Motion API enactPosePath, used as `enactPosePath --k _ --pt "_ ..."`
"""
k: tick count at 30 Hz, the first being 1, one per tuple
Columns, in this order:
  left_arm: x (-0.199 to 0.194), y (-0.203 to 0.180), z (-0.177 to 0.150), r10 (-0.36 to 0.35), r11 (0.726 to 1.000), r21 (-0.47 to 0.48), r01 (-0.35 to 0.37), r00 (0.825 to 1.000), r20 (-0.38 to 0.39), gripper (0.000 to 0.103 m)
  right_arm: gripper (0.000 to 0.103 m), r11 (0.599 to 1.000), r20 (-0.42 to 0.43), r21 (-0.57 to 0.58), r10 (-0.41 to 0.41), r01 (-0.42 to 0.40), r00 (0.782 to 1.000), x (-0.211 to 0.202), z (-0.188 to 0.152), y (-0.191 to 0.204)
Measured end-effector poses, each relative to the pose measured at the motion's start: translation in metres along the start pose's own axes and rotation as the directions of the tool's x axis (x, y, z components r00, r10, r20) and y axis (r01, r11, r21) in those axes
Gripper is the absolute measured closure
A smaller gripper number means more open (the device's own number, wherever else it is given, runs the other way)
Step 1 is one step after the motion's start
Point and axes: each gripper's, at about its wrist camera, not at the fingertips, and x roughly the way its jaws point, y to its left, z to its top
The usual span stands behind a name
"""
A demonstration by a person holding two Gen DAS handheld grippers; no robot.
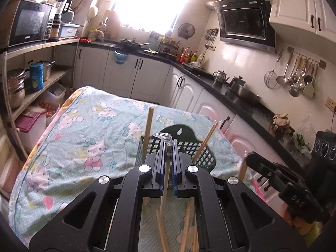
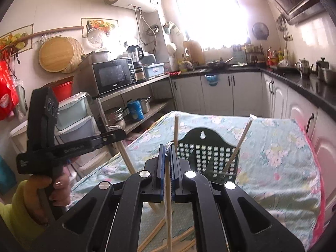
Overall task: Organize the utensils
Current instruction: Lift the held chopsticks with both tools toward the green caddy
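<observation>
A dark green slotted utensil holder [image 1: 187, 145] [image 2: 206, 153] stands on the table with two wrapped chopsticks [image 1: 149, 126] [image 2: 240, 142] upright in it. My left gripper [image 1: 167, 147] is shut on a wrapped chopstick [image 1: 164, 191], held just in front of the holder. My right gripper [image 2: 167, 150] is shut on another wrapped chopstick [image 2: 168, 205], also close before the holder. Several loose chopsticks [image 1: 187, 229] [image 2: 159, 231] lie on the cloth below both grippers. The right gripper's body [image 1: 279, 176] shows at the right of the left wrist view; the left gripper's body [image 2: 63, 145] shows at the left of the right wrist view.
The table carries a light blue cartoon-print cloth [image 1: 88, 138] [image 2: 279, 157]. A shelf rack with a microwave [image 1: 29, 24] [image 2: 113, 76] and pots stands to the left. White cabinets under a black counter [image 1: 231, 96] [image 2: 298, 79] run behind and to the right.
</observation>
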Motion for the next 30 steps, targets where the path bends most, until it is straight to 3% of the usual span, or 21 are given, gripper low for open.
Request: enactPosePath --k 17,30 --pt "-0.001 -0.051 0.057 -0.062 0.996 0.071 0.053 0.988 0.139 0.102 0.098 0.997 0.126 0.000 -0.081 0.082 0.989 -0.003 0.052 -0.030" --pt "0.023 -0.072 0.070 -0.012 0.993 0.119 -0.014 0.978 0.209 0.102 0.098 0.989 0.234 -0.014 -0.141 0.148 0.962 -0.008 0.085 -0.038"
